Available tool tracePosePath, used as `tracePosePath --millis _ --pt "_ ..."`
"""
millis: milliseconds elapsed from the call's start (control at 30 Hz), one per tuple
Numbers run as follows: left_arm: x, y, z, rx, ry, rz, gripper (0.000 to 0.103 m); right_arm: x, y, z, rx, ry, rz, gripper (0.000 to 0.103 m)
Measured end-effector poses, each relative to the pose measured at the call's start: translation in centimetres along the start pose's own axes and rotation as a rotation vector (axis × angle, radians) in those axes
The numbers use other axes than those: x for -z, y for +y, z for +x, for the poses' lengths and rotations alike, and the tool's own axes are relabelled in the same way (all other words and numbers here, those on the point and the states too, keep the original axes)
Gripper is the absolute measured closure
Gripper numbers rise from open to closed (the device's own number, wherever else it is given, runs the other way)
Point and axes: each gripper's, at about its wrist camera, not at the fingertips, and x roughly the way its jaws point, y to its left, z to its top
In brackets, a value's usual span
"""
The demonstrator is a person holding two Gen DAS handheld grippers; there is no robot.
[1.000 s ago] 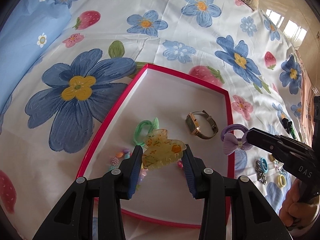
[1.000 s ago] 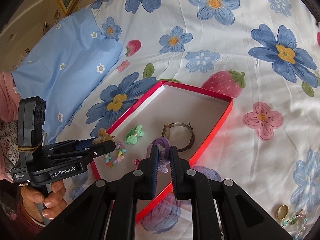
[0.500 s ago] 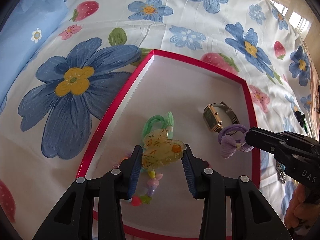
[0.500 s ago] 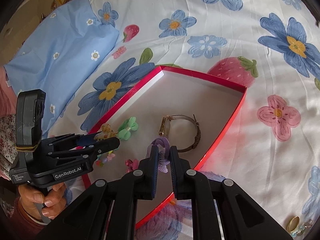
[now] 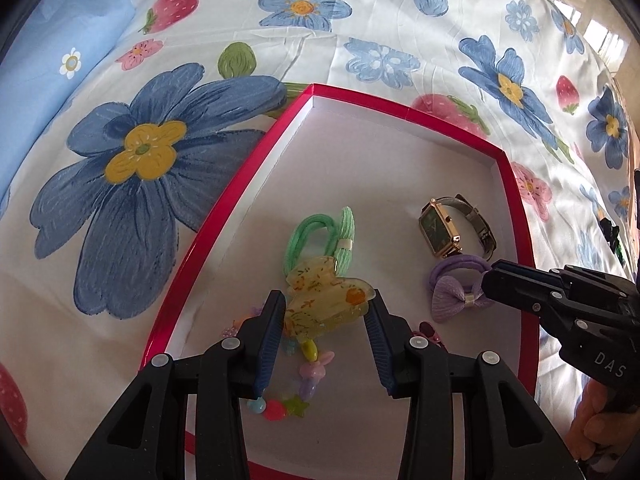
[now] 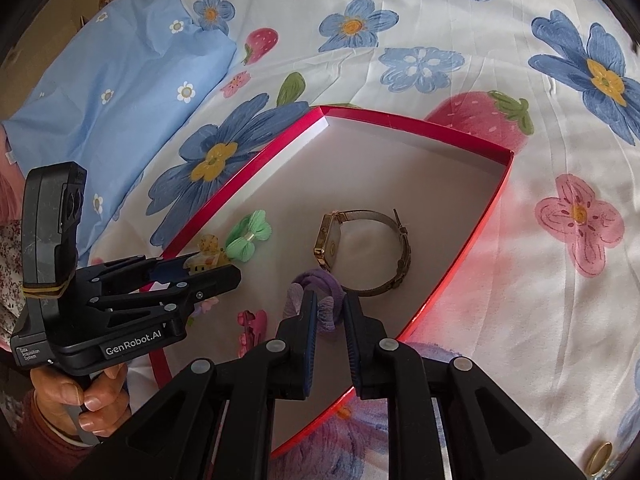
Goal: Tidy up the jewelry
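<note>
A red-rimmed box [image 5: 256,184] [image 6: 404,120] with a white floor lies on the flowered bedsheet. My left gripper [image 5: 326,312] [image 6: 208,270] is shut on a yellow translucent hair claw [image 5: 324,304] [image 6: 204,256], low over the box's near part. My right gripper [image 6: 330,308] [image 5: 490,280] is shut on a purple bow hair tie [image 6: 320,292] [image 5: 456,288], low over the box floor beside a gold watch [image 5: 448,228] [image 6: 360,248]. A green bow hair tie [image 5: 320,236] [image 6: 246,236], a colourful bead bracelet [image 5: 300,380] and a pink clip [image 6: 252,328] lie in the box.
A light blue pillow [image 6: 108,76] lies at the left. A gold ring [image 6: 598,458] lies on the sheet at the right, outside the box. A dark item [image 5: 610,232] lies on the sheet beyond the box's right rim.
Both grippers have moved forward and lower over the box, each still holding its piece. The purple hair tie has crossed the right rim and now sits next to the watch.
</note>
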Motion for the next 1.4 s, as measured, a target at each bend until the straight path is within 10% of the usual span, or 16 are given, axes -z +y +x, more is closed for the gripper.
tracePosePath --millis 700,1400 --pt "0.3 0.0 -1.9 -0.007 -0.031 -0.015 0.049 0.0 -0.3 -1.8 -0.024 -0.042 0.029 0.068" --pt "4.3 -4.1 -9.7 0.042 -0.14 -0.034 0.037 4.3 -4.0 -11.9 0.007 -0.193 0.149 0.054"
